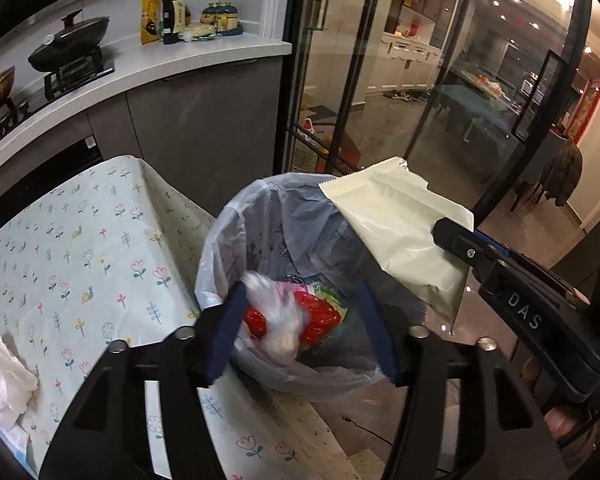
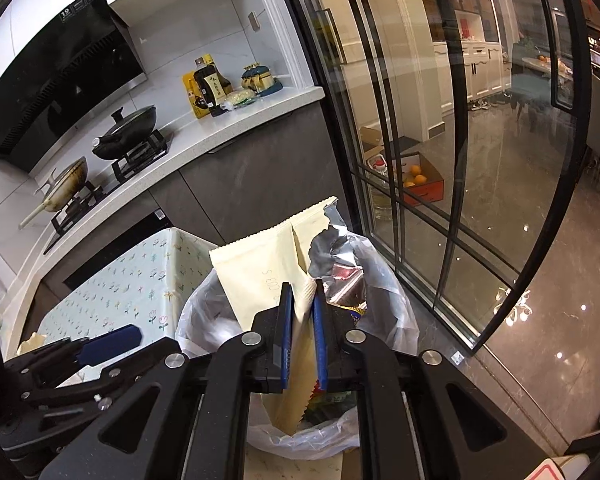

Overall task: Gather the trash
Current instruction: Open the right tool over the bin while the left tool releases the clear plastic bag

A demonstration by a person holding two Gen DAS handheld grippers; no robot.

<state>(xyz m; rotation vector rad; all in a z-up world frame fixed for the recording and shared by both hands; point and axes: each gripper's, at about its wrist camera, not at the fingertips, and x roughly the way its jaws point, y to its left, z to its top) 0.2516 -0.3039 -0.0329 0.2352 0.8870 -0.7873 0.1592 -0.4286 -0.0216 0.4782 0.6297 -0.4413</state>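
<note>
A bin lined with a pale plastic bag [image 1: 220,240] stands beside the table, with red and coloured wrappers at its bottom [image 1: 320,316]. My left gripper [image 1: 300,292] is open above the bin mouth. A blurred white wad [image 1: 276,320] hangs loose between its blue fingers, touching neither pad. My right gripper [image 2: 303,285] is over the same bin [image 2: 196,320], shut on a cream snack packet [image 2: 260,268] with a torn silver top. In the left wrist view that packet [image 1: 396,232] juts over the bin's right rim from the right gripper [image 1: 440,232]. One blue finger of the left gripper [image 2: 112,340] shows in the right wrist view.
A table with a floral cloth [image 1: 80,240] lies left of the bin, with crumpled white tissue [image 1: 0,368] at its near corner. Behind stands a counter [image 1: 160,64] with pans, a stove and bottles. A glass sliding door [image 1: 340,100] rises right of the bin.
</note>
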